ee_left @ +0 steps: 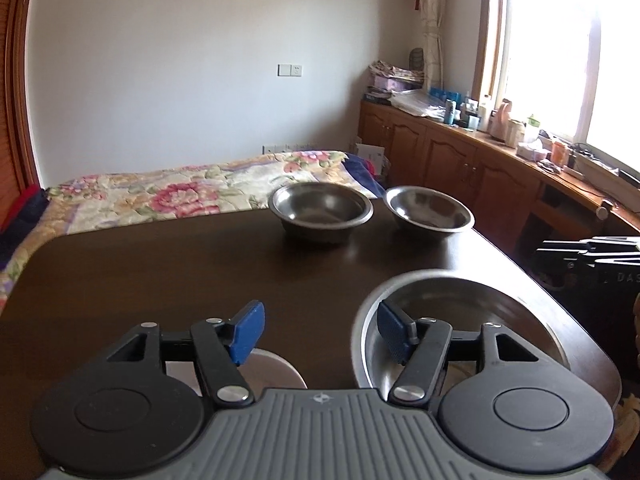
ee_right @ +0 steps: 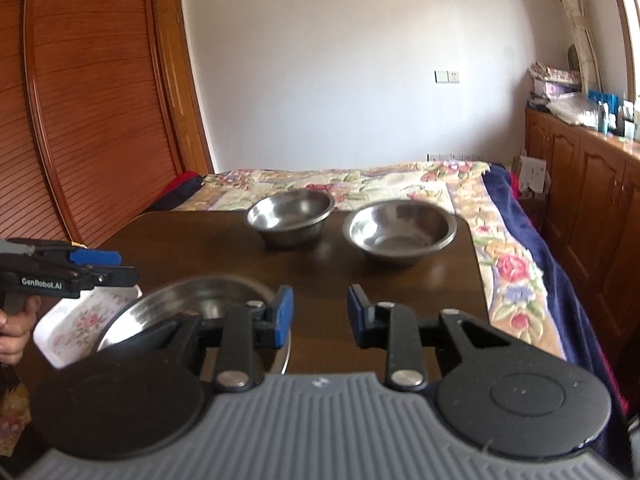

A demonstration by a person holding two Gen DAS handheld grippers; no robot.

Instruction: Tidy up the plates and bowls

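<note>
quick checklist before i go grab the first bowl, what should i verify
1. Left gripper open, nothing between its fingers: ok.
2. Right gripper open and empty: ok.
3. Two small steel bowls upright at the table's far edge, apart: ok.
4. Large steel bowl near, upright: ok.
5. Floral white dish beside the large bowl; touching it: cannot tell.
6. Table bare between the near and far bowls: ok.
</note>
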